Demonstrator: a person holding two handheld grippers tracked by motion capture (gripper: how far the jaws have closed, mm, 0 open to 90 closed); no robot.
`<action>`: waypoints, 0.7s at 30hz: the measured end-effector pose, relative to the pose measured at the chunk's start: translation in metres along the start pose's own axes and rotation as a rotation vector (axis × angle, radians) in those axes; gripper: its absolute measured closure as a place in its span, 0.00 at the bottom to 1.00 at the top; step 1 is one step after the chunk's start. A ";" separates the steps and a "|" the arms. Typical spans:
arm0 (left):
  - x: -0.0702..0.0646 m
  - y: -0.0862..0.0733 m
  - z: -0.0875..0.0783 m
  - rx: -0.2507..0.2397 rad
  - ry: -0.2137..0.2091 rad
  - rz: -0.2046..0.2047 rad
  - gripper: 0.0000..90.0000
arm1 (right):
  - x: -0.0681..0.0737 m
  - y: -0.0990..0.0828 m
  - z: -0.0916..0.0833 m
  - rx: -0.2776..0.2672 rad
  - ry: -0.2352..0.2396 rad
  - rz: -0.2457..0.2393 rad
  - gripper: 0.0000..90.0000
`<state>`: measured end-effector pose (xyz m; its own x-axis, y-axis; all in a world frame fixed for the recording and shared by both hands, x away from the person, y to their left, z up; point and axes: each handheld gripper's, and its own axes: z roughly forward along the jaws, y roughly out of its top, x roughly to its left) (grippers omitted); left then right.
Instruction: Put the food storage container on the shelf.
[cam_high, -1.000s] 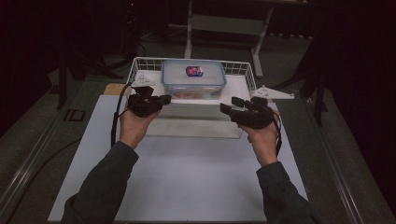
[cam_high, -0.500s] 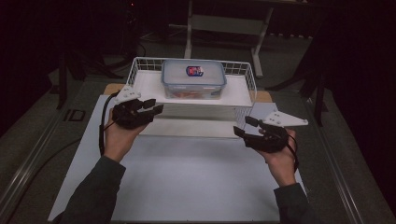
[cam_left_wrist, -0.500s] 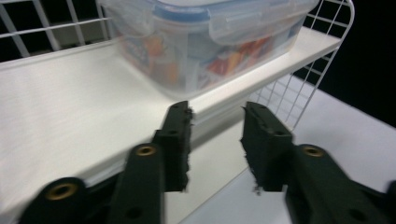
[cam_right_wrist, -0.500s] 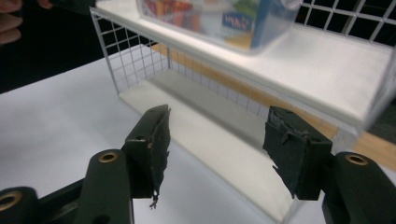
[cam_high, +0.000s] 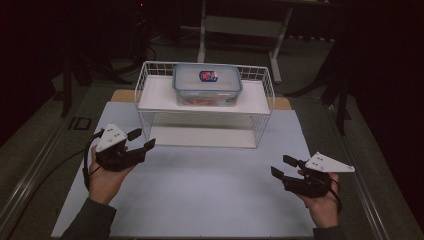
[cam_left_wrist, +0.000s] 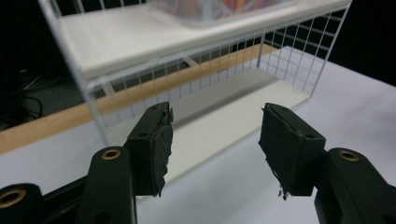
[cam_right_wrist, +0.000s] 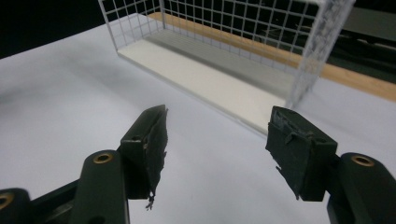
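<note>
Our left tongs (cam_high: 141, 140) have just been opening and hold nothing; our right tongs (cam_high: 281, 166) gape empty too, low in the frame over the desk (cam_high: 200, 200). The clear lidded box (cam_high: 207, 84), seemingly holding food, sits on the wire rack (cam_high: 150, 95) at upper centre. Placement looks done; next, we rest.

container (cam_high: 207, 85) on rack (cam_high: 150, 97) top shelf | rack at mat's (cam_high: 210, 195) far edge | lower shelf bare
</note>
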<state>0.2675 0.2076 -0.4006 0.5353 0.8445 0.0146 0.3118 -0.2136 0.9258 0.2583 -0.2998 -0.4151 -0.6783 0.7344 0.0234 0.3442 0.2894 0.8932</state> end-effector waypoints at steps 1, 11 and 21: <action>0.000 -0.006 -0.004 -0.005 0.001 -0.007 0.47 | 0.000 -0.003 -0.002 -0.002 -0.003 0.005 0.42; -0.001 -0.049 -0.029 -0.014 0.013 -0.049 0.41 | -0.004 -0.025 -0.021 -0.025 -0.049 0.038 0.38; -0.001 -0.074 -0.039 -0.002 0.047 -0.080 0.40 | 0.002 -0.032 -0.024 -0.073 -0.071 -0.009 0.28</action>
<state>0.2135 0.2421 -0.4539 0.4717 0.8808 -0.0417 0.3508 -0.1441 0.9253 0.2305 -0.3224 -0.4333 -0.6328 0.7742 -0.0146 0.2881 0.2529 0.9236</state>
